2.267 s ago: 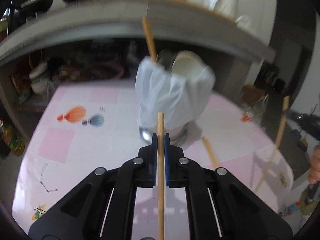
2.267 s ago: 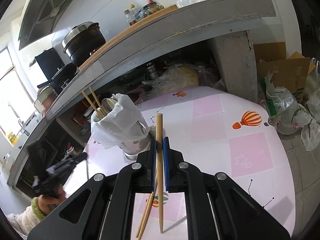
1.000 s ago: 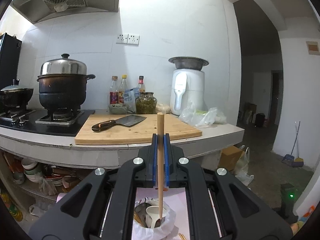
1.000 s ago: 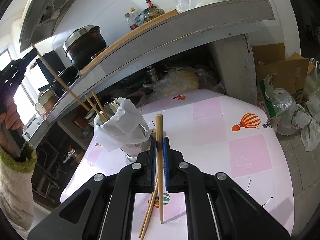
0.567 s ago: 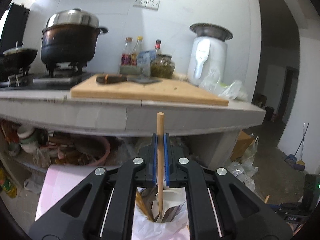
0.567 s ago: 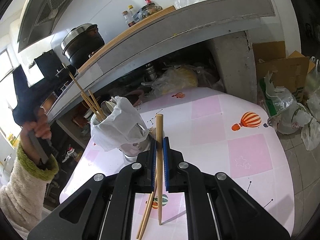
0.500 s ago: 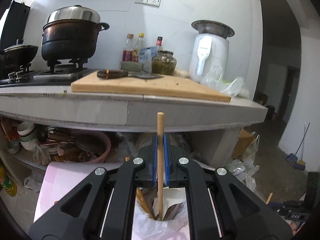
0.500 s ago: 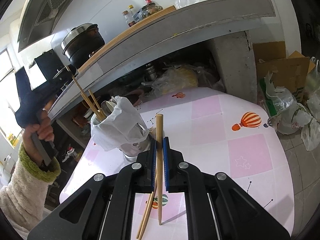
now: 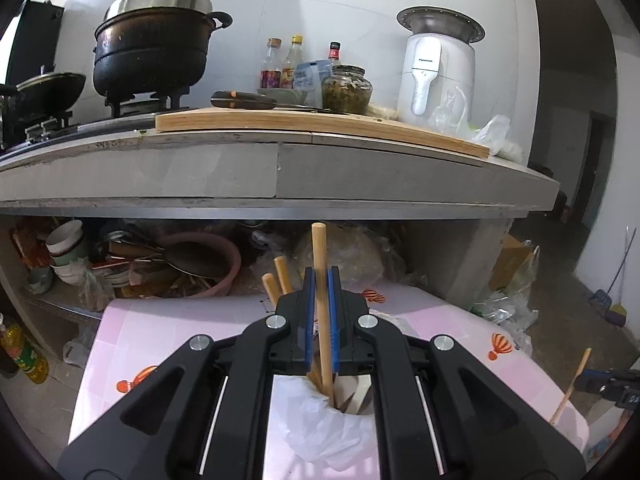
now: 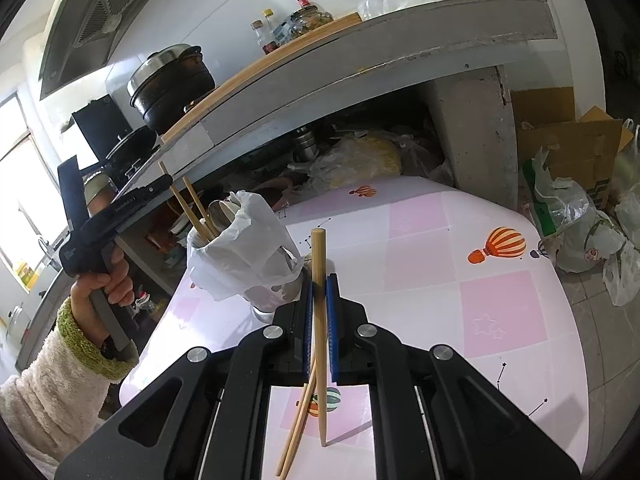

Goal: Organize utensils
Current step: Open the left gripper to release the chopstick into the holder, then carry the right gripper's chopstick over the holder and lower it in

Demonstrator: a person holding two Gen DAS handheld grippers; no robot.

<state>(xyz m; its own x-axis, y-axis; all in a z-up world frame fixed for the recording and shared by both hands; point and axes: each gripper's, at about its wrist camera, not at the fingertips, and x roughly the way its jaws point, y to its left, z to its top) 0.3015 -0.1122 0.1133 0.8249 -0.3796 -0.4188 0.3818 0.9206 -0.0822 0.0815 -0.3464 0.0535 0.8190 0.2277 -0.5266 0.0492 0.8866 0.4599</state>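
The left gripper [image 9: 319, 312] was clamped on a chopstick [image 9: 321, 292] whose tip was already inside the bag-lined holder [image 9: 320, 428] directly below. It should open only once the stick leans with the others. The right gripper [image 10: 318, 320] gripped another chopstick [image 10: 319, 280], waiting beside the holder.

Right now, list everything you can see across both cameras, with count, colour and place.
Held chopsticks: two, tan; one dipping into the holder, one standing on the table.
Loose chopsticks: two, tan, on the table.
Holder: one, wrapped in white plastic, on the table, with chopsticks inside.
Table: one, pink with balloon prints.
Pot: one, black, steel lid, on the stove.
Cutting board: one, wooden, on the counter.
Bottles: three, behind the board.
Appliance: one, white, on the counter.
Left tongs: black, shut on a chopstick.
Right tongs: black, shut on a chopstick.
Hand: one, cream sleeve.
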